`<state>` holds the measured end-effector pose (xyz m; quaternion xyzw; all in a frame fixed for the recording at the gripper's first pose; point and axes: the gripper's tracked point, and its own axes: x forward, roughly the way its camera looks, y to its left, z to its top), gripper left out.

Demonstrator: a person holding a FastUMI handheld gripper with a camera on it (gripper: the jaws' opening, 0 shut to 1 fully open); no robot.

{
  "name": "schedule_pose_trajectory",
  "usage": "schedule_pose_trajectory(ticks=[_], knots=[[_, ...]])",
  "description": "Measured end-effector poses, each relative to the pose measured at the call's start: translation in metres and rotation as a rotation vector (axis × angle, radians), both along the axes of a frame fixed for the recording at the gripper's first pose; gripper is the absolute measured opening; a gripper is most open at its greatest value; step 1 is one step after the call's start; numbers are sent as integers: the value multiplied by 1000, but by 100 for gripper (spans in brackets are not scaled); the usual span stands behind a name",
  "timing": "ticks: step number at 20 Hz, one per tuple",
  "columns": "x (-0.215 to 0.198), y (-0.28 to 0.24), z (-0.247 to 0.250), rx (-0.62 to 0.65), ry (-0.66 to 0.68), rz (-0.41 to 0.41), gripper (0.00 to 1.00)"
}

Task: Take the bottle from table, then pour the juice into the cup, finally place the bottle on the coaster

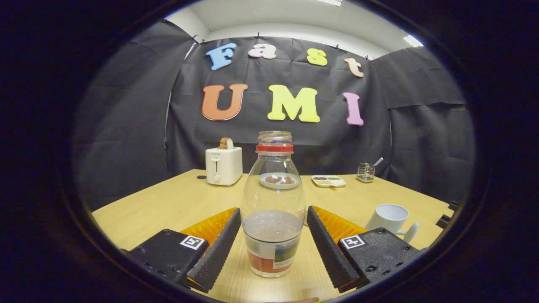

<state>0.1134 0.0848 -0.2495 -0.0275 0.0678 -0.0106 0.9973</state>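
A clear plastic bottle (273, 210) stands upright on the wooden table (168, 206), between my two fingers near their tips. It has no cap, a red ring at the neck, a label low down and dull brownish juice filling its lower part. My gripper (273, 214) is open, one finger close on each side of the bottle, with neither finger clearly pressing on it. A white cup (390, 218) with its handle toward me sits on the table to the right, just beyond the right finger.
At the back left stands a white toaster (223, 166) with a slice of bread in it, and a small dark disc (201, 177) lies beside it. A pale plate (278, 180) with brown food shows through the bottle. A small divided dish (328, 181) and a wire holder (365, 172) are at the back right.
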Motion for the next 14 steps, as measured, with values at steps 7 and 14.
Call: schedule_pose_trajectory(ticks=[7,14], knots=[[1,0,-2,28,26,1,83],[-1,7,31,192,32,34,82]])
